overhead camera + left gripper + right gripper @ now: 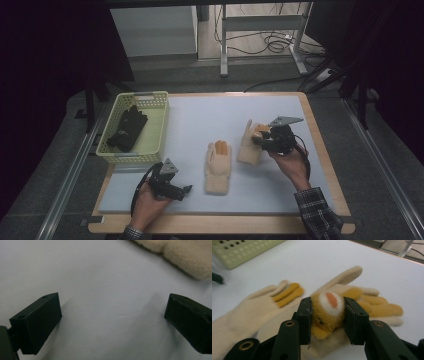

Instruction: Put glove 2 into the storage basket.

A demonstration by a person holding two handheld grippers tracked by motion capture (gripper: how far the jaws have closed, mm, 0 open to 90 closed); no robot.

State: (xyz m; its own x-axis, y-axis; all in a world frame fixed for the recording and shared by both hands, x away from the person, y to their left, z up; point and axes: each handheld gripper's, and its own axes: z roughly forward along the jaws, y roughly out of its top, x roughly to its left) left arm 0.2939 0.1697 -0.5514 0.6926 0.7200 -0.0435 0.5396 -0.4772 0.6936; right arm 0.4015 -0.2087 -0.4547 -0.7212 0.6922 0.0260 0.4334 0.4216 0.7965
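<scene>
Right of the green perforated basket, the right tongs clamp the fuzzy orange-and-white patch on one fleecy cream glove; the left tongs stand wide, empty.

Two gloves lie side by side, right of the basket.

Dim room w/ grey floor, cables, metal frame legs.

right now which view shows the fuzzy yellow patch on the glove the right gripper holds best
The right gripper view: the fuzzy yellow patch sits large and sharp between the right gripper. The high view shows it as a small orange spot; the left gripper view shows part of a cream glove.
</scene>
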